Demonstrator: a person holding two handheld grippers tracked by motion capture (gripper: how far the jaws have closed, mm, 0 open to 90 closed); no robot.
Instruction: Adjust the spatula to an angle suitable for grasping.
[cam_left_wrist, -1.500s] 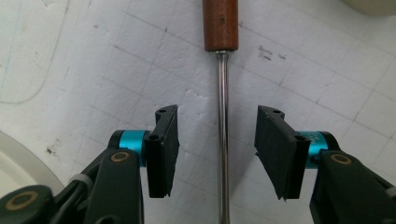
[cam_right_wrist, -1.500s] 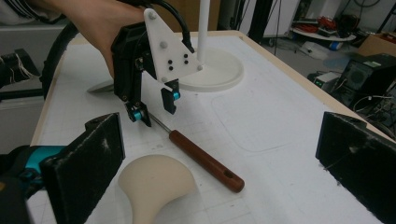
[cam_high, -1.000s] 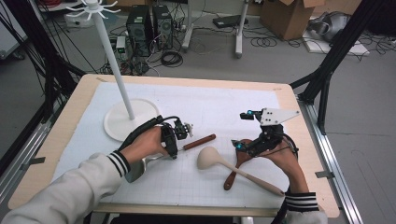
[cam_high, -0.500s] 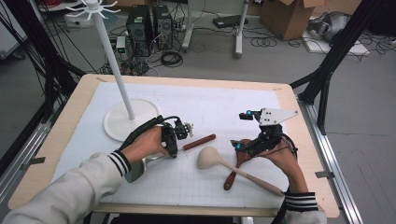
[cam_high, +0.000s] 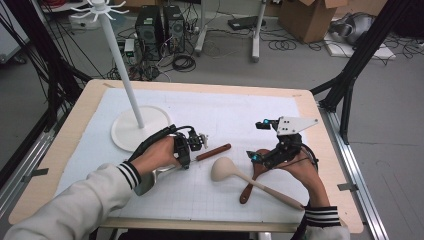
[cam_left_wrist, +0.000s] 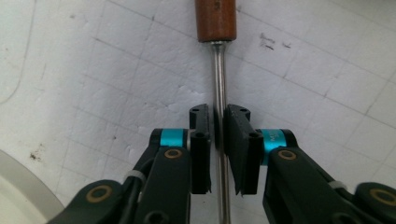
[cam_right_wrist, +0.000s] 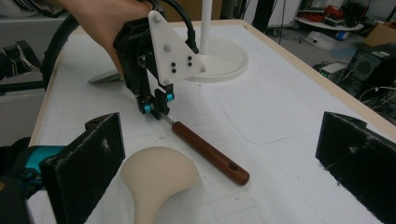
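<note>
A metal utensil with a brown wooden handle (cam_high: 214, 151) lies on the white mat. My left gripper (cam_left_wrist: 218, 121) points down at it, and its jaws have just been closing on the thin steel shank (cam_left_wrist: 219, 74) below the handle; the pads now press it from both sides. The right gripper view shows that left gripper (cam_right_wrist: 157, 109) on the shank and the handle (cam_right_wrist: 210, 154) stretching away from it. My right gripper (cam_right_wrist: 222, 135) stands wide open with nothing between its jaws, just above a cream ladle (cam_high: 222, 169). In the high view my right gripper (cam_high: 257, 141) hovers over a brown wooden spoon (cam_high: 252, 180).
A white hook stand (cam_high: 140, 127) with a tall pole rises at the mat's back left. The utensil's silver blade (cam_right_wrist: 105, 77) lies under the left hand. The table's wooden rim (cam_high: 320, 125) borders the mat; the floor beyond holds cables and boxes.
Both hands stay where they were. The utensils on the mat have not shifted in the high view.
</note>
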